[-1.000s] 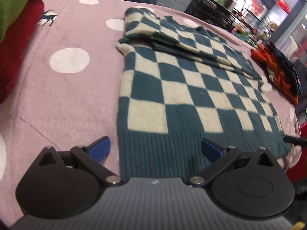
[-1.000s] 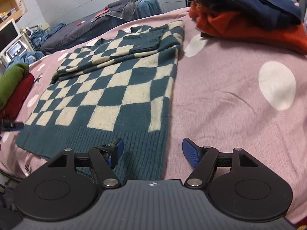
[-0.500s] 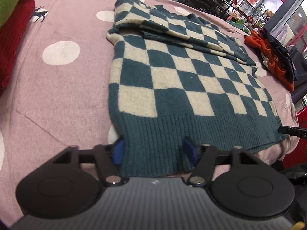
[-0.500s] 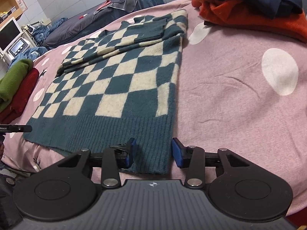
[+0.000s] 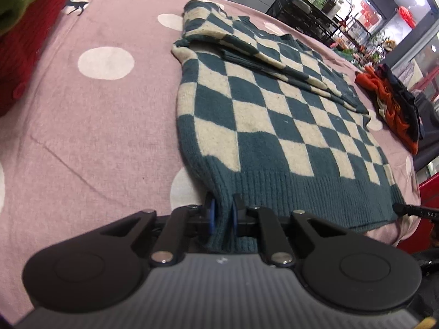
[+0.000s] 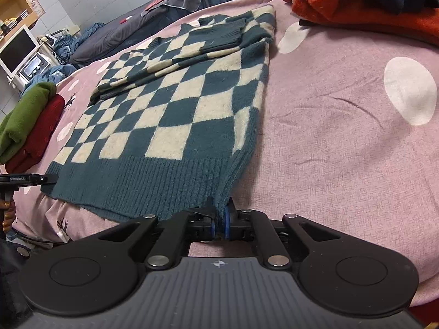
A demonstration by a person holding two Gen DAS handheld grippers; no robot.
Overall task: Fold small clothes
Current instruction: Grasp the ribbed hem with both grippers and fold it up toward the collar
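A teal and cream checked sweater [image 5: 274, 115] lies flat on the pink dotted bedspread [image 5: 96, 115], its sleeves folded across the chest at the far end. My left gripper [image 5: 222, 215] is shut on the ribbed hem at the sweater's left corner. In the right wrist view the sweater [image 6: 175, 109] stretches away to the left, and my right gripper [image 6: 219, 219] is shut on the hem's right corner. Both corners are bunched between the blue pads.
A red and green folded stack [image 5: 19, 27] sits at the left edge, also in the right wrist view [image 6: 27, 126]. An orange and navy clothes pile [image 6: 370, 8] sits at the right, also visible from the left wrist [image 5: 392, 101]. The bed's near edge is just below both grippers.
Both grippers have closed from wide open onto the hem corners, and the hem has bunched and lifted slightly between the pads.
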